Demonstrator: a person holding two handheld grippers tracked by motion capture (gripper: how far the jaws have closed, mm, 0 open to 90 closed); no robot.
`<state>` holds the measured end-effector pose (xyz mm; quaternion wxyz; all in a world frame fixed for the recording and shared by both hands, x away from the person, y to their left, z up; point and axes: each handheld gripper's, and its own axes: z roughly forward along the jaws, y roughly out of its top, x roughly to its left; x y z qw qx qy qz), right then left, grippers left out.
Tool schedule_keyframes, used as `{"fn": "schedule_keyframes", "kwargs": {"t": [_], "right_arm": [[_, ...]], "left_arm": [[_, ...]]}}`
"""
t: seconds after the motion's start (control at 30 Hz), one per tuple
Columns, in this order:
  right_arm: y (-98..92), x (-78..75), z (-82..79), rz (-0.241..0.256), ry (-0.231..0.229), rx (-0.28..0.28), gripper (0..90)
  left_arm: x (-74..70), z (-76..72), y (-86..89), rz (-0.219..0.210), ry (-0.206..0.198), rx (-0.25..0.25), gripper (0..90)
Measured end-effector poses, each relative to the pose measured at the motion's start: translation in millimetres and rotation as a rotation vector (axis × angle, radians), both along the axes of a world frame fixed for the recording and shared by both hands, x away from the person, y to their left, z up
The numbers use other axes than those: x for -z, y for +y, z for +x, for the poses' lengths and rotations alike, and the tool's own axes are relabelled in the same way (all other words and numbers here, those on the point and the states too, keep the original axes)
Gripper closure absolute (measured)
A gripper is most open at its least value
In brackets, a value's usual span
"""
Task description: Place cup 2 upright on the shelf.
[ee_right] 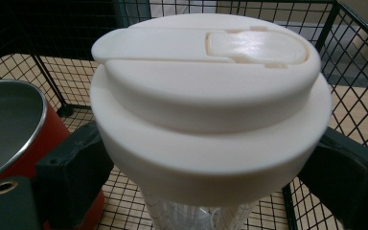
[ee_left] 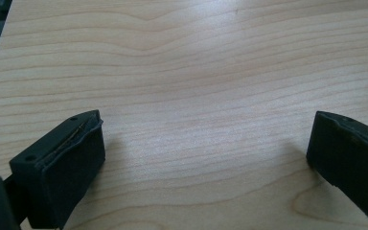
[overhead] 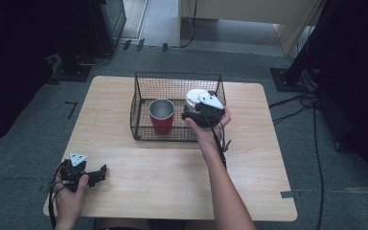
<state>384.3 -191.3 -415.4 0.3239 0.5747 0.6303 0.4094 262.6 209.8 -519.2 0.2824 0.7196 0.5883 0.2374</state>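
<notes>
One white-lidded clear tumbler [ee_right: 206, 110] is held upright, lid upward, between the jaws of the right gripper [overhead: 202, 113] inside one wire basket [overhead: 143, 86]; one red cup [overhead: 162, 116] stands just beside. The left gripper [ee_left: 206, 148] is spread wide over bare table [ee_left: 196, 72].

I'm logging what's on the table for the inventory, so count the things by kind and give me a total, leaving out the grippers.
Wire baskets: 1, the black wire basket.
Open cups: 1, the red cup with a steel inside, standing in the basket.
Lidded cups: 1, the clear cup with a cream lid, between the right gripper's jaws inside the basket.
Total: 3.
</notes>
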Motion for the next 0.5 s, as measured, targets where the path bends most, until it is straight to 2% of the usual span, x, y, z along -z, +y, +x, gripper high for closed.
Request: {"fn": "schedule_keyframes", "kwargs": {"t": [0.5], "right_arm": [[-3.2, -0.3, -10.4, -0.003, -0.012, -0.027, 8.5]], "left_arm": [[0.0, 0.0, 0.0, 0.000, 0.000, 0.000, 0.0]]}}
